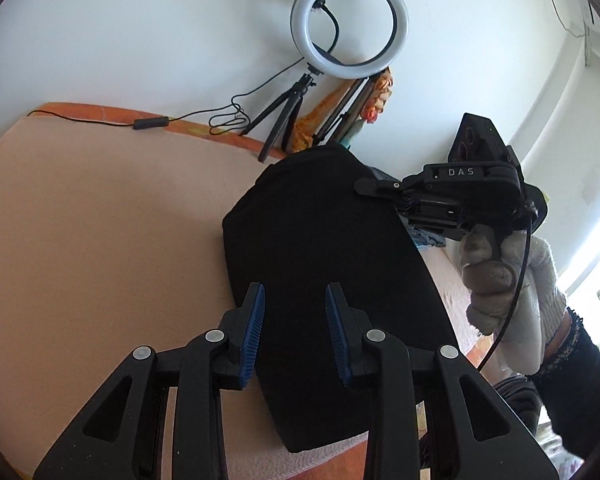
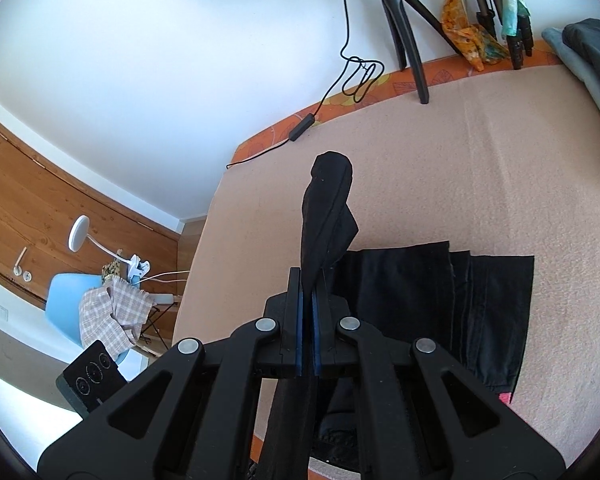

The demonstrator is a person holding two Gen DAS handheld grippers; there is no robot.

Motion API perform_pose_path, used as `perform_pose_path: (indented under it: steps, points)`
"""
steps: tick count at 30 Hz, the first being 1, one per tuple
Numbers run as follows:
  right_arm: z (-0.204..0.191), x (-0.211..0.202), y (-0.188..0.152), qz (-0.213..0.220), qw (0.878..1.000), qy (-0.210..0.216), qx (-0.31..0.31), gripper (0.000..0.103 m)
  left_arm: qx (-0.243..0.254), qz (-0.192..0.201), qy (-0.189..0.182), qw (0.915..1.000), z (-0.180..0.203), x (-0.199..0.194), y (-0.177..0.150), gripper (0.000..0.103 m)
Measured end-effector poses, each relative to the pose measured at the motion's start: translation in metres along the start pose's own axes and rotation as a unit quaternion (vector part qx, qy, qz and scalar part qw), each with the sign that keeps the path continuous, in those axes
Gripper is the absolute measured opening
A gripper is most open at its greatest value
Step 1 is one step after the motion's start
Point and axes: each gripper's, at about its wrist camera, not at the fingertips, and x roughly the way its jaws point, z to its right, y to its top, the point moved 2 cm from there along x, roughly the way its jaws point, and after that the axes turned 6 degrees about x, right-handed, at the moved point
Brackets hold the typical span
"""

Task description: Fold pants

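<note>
1. Black pants: lying folded on the peach blanket-covered table, one end lifted.
2. Right hand-held gripper: jaws fully closed, pinching a raised fold of the pants.
3. Left hand-held gripper: jaws parted, nothing gripped, poised over the pants.
4. Ring light: at the table's far edge.

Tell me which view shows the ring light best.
The left wrist view: the ring light appears whole there, on its tripod against the wall. The right wrist view shows only the tripod legs and cable; the ring itself is cut off at the top edge.
</note>
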Motion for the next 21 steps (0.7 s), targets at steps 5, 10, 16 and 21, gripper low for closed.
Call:
perform_pose_path:
  steps: [5, 10, 16, 21]
  points:
    - [0.040, -0.007, 0.001, -0.001, 1.000, -0.014, 0.019, 0.004, 0.027, -0.046, -0.027, 0.9982, 0.032, 0.038, -0.009, 0.029]
    - [0.083, -0.009, 0.006, 0.001, 0.999, -0.017, 0.047, 0.004, 0.058, -0.083, -0.042, 0.9940, 0.059, 0.067, -0.019, 0.029]
    - [0.116, 0.000, 0.013, -0.001, 0.998, -0.036, 0.060, 0.004, 0.064, -0.105, -0.054, 0.9909, 0.074, 0.085, -0.020, 0.029]
    - [0.126, 0.006, 0.018, -0.006, 0.997, -0.062, 0.042, 0.004, 0.092, -0.086, -0.033, 0.9915, 0.080, 0.083, -0.008, 0.029]
